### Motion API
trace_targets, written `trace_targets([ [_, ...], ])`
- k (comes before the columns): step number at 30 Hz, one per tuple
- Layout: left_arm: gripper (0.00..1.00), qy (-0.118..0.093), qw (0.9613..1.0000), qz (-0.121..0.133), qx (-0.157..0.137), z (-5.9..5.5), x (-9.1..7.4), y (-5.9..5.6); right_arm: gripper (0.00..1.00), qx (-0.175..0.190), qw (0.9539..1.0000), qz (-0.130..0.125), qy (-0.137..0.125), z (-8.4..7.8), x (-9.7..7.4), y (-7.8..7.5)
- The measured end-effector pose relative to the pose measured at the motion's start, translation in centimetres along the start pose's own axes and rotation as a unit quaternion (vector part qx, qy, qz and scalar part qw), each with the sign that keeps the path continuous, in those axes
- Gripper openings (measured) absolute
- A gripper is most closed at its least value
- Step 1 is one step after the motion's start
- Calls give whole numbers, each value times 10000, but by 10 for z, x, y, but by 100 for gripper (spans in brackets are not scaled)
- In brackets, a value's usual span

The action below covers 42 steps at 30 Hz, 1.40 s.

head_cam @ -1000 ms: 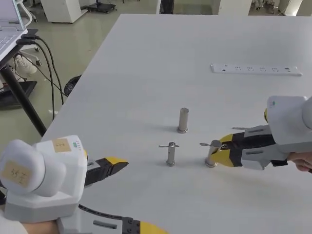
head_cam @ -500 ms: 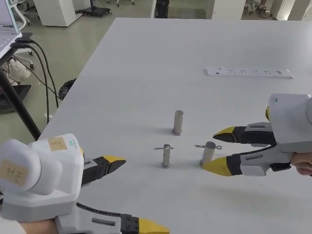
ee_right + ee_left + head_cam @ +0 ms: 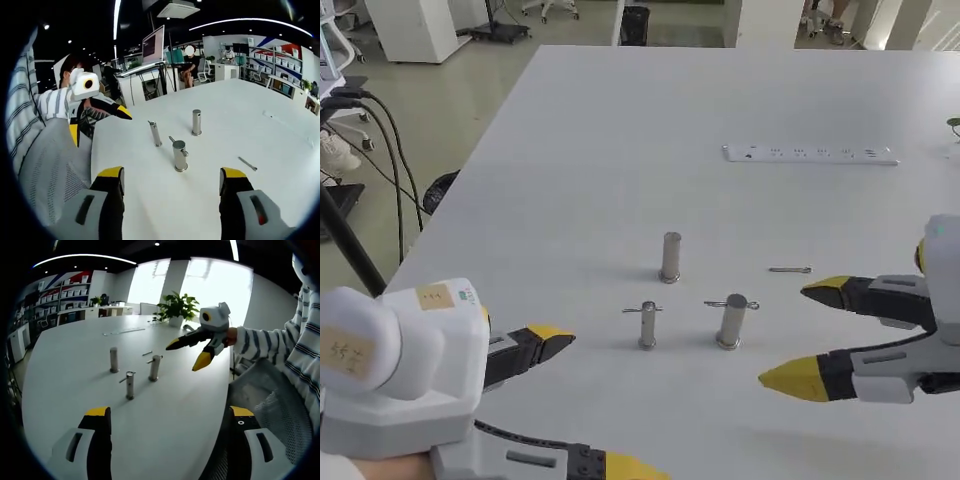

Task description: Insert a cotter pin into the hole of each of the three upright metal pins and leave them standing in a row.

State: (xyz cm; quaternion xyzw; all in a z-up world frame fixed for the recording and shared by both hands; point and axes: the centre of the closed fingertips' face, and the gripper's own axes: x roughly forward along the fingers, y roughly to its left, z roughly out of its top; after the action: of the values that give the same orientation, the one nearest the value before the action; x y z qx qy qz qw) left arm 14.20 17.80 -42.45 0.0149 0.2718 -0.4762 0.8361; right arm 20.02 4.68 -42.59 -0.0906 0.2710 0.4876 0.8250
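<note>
2 of 3 look done to us: L pin [image 3: 647, 325] & R pin [image 3: 732, 320] are cottered. The bare pin [image 3: 670, 257] stands at 11 o'clock of R pin. Spare cotter [image 3: 790, 270] lies flat on the counter [image 3: 620, 150], at 2 o'clock of R pin. R claw [image 3: 782, 335] & L claw [image 3: 170, 412] are both released, empty. Next, we'd nip the spare cotter by one end w/ R claw, level it w/ the hole, & steady the bare pin w/ L claw so it doesn't tip.

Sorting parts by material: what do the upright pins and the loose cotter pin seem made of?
Upright pins: likely steel or similar metal, satin silver-grey, with soft highlights down their sides. Loose cotter pin: seemingly thin grey metal wire; finish too small to tell.
</note>
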Motion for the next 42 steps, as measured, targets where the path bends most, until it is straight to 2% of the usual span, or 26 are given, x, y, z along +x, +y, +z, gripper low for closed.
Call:
trace_targets([
  [2,97,-14,10000,10,-27,1,0,0,77,34,9999,-67,-82,2,-5,1],
  [7,99,-47,10000,17,-76,2,0,-1,87,247,9990,-297,-207,4,-19,5],
  [11,99,-113,9999,18,-126,5,-1,-2,90,320,9979,-526,-190,1,-29,7],
  [18,99,-304,9993,-11,-215,13,-5,-3,95,593,9950,-781,-161,-8,-39,11],
  [23,99,-378,9991,-61,-189,19,-4,-6,97,694,9948,-740,-116,-16,-41,20],
  [28,99,-381,9992,-71,-130,22,-2,-7,97,815,9928,-882,-2,-27,-45,25],
  [34,99,-418,9991,-78,-81,27,-1,-4,96,875,9902,-1092,-7,-26,-52,21],
  [39,99,-516,9986,-129,-40,32,0,-7,95,834,9893,-1198,-35,-25,-55,18],
  [42,98,-435,9990,-116,-50,31,1,-7,95,828,9889,-1236,-12,-25,-57,17],
])
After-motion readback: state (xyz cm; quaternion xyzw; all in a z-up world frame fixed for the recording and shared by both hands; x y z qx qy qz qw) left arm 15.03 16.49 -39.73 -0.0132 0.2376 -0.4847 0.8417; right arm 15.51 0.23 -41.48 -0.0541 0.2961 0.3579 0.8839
